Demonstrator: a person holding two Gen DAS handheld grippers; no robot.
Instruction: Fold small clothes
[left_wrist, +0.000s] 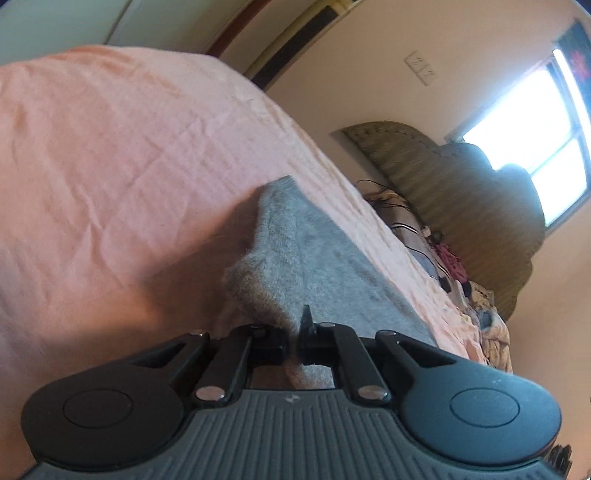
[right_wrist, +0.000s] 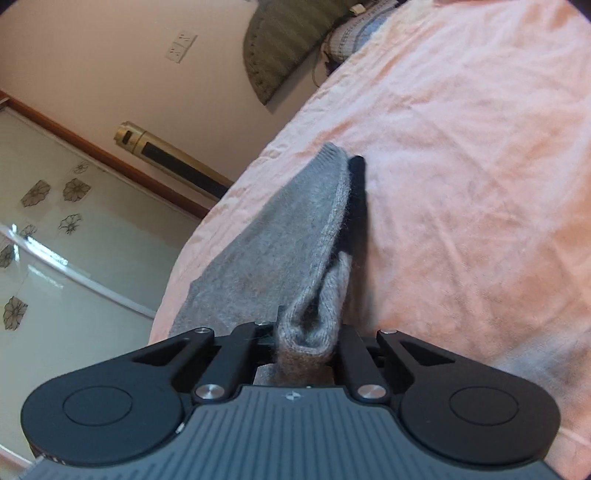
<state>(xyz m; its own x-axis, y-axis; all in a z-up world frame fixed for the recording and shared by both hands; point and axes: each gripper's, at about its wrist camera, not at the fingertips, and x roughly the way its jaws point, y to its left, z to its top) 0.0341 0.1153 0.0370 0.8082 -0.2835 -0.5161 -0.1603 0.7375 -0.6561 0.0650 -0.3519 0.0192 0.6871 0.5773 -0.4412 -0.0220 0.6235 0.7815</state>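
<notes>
A small grey knitted garment (left_wrist: 295, 251) hangs stretched above the pink bedsheet (left_wrist: 110, 166). My left gripper (left_wrist: 293, 332) is shut on one edge of it; the cloth drapes over and hides most of the fingers. In the right wrist view the same grey garment (right_wrist: 280, 240) is bunched at the jaws. My right gripper (right_wrist: 314, 325) is shut on that bunched edge, and one black finger (right_wrist: 357, 199) shows along the right side of the cloth. The garment is lifted off the pink bedsheet (right_wrist: 461, 147).
An olive padded headboard (left_wrist: 443, 192) stands at the far end of the bed, with a pile of mixed clothes (left_wrist: 476, 310) and cables below it. A bright window (left_wrist: 535, 122) is behind. A gold tower appliance (right_wrist: 173, 158) and a flower-decorated glass door (right_wrist: 55, 221) stand beside the bed.
</notes>
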